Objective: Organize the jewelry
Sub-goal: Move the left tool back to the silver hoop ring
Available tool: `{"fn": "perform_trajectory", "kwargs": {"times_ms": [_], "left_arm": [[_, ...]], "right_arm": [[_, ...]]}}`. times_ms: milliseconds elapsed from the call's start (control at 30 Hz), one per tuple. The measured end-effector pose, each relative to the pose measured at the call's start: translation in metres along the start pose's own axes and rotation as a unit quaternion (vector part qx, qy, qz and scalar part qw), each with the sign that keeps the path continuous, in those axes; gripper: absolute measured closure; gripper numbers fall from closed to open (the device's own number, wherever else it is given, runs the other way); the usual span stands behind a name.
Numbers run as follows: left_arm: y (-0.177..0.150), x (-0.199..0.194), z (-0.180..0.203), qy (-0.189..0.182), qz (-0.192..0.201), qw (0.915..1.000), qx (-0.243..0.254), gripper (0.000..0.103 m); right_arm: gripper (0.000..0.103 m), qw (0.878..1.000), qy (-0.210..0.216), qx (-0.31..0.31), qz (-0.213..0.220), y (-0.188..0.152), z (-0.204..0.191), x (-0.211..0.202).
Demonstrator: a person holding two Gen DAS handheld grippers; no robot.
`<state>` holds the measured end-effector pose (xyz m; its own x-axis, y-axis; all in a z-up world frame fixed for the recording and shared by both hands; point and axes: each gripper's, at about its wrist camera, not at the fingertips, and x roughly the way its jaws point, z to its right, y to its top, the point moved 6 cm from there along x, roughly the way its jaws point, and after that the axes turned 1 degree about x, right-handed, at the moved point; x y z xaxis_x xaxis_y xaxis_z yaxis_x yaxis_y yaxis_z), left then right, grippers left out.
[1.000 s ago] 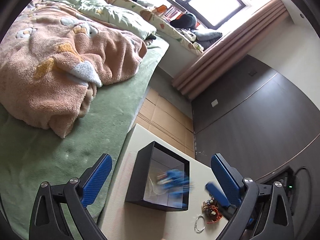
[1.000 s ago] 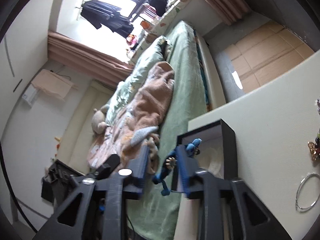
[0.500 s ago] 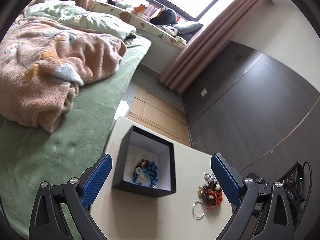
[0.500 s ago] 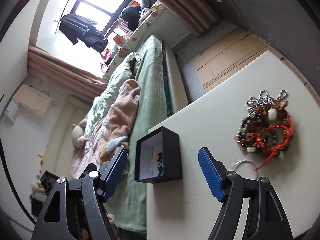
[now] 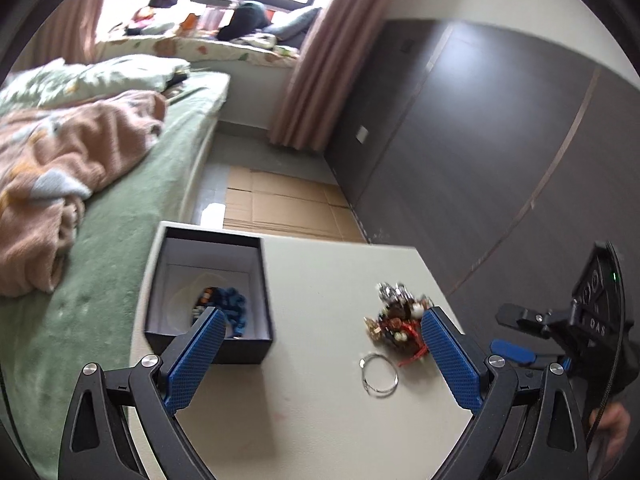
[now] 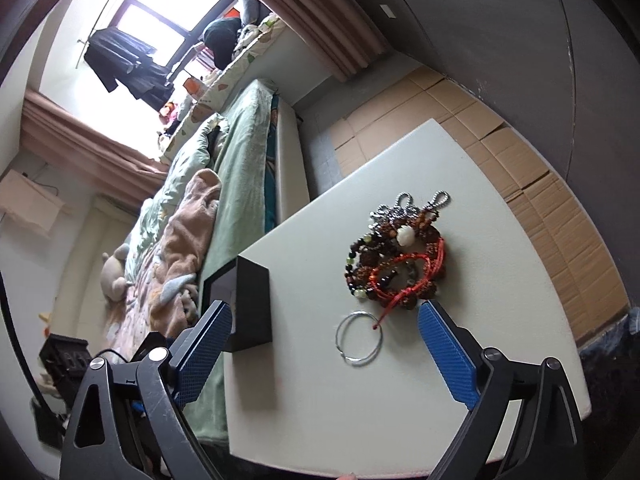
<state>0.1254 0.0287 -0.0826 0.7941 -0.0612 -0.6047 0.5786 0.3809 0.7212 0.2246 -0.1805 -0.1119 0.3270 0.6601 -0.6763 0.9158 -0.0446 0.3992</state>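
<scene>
Left wrist view: the left gripper [image 5: 320, 338] hangs over the table [image 5: 312, 420], jaws wide with nothing between them. The box [image 5: 210, 300] sits at the table's left edge, a blue bracelet [image 5: 232, 308] inside. Right of the box lies the bead pile [image 5: 400, 324], with a ring [image 5: 379, 374] just before it.

Right wrist view: the right gripper [image 6: 324, 338] has just been opening and stands wide, empty. The ring [image 6: 359, 338] lies right of the box [image 6: 248, 306], the pile [image 6: 394, 256] just beyond it.

Matt black cardboard box [image 5: 208, 344] with smooth pale lining; shiny thin metal ring [image 6: 359, 338]; glossy brown and dark beads tangled with red cord [image 6: 394, 264]; smooth matt off-white tabletop [image 6: 360, 408]; fuzzy pink fleece blanket [image 5: 52, 168]; textured blue gripper pads [image 6: 448, 356].
</scene>
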Motion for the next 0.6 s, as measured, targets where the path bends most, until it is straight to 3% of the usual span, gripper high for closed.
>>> {"fn": "perform_trajectory", "kwargs": {"times_ms": [167,233,467,533,600], "left_arm": [[-0.021,0.021,0.037,-0.005,-0.043,0.9957,0.082,0.005],[-0.028,0.029,0.046,-0.007,-0.061,0.9933,0.098,0.016],[-0.057,0.069,0.053,0.023,-0.141,0.9869,0.075,0.039],[-0.063,0.078,0.054,0.028,-0.156,0.9851,0.066,0.051],[-0.065,0.084,0.057,0.035,-0.163,0.9837,0.066,0.051]], "right_arm": [[0.008,0.998,-0.052,0.025,-0.024,-0.023,0.034,0.001],[0.008,0.997,-0.057,0.036,-0.028,-0.028,0.045,-0.003],[0.008,0.995,-0.052,0.089,-0.002,-0.034,0.077,-0.027],[0.008,0.994,-0.048,0.099,0.003,-0.032,0.083,-0.031],[0.008,0.994,-0.048,0.102,0.009,-0.029,0.085,-0.034]]}}
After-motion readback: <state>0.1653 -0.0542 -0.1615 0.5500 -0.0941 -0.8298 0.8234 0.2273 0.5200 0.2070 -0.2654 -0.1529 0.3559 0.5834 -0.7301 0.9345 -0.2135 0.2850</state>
